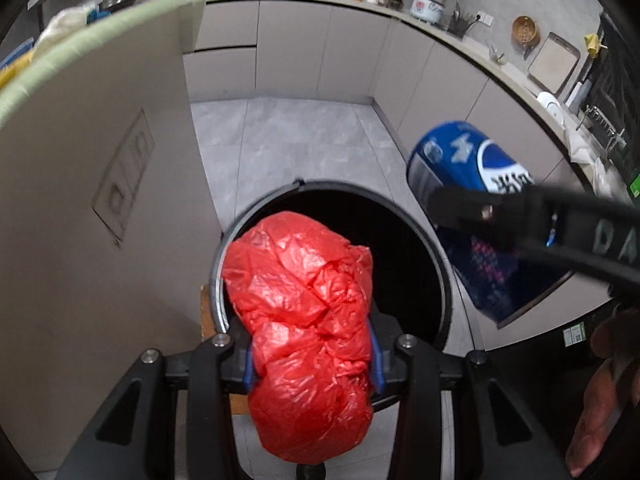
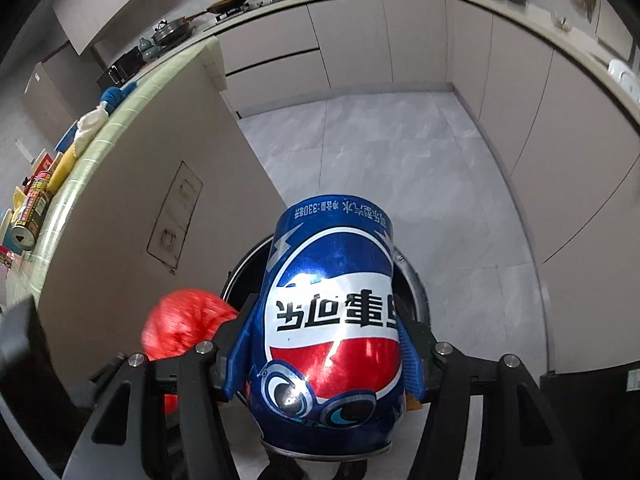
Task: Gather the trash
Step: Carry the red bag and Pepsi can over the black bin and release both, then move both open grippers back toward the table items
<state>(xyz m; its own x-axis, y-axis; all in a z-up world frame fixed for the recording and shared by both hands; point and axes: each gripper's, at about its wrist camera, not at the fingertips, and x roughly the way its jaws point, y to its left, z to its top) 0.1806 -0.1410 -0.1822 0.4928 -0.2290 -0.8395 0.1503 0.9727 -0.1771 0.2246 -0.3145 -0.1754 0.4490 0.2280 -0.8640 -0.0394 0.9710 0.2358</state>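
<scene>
While the left gripper (image 1: 310, 364) clamps a crumpled red plastic bag (image 1: 304, 332) between its 2 blue-padded fingers, the bag hangs directly over the open mouth of the round black trash bin (image 1: 440, 280) on the grey tiled floor (image 1: 288, 144). Just to the right, the right gripper (image 2: 324, 344) is closed on a blue, white and red soda can (image 2: 328, 312), held above the bin's rim beside the beige cabinet panel (image 2: 132, 208).

The red bag (image 1: 308, 332) hides much of the bin (image 1: 432, 264) opening — the can (image 1: 460, 160) is motion-blurred.
</scene>
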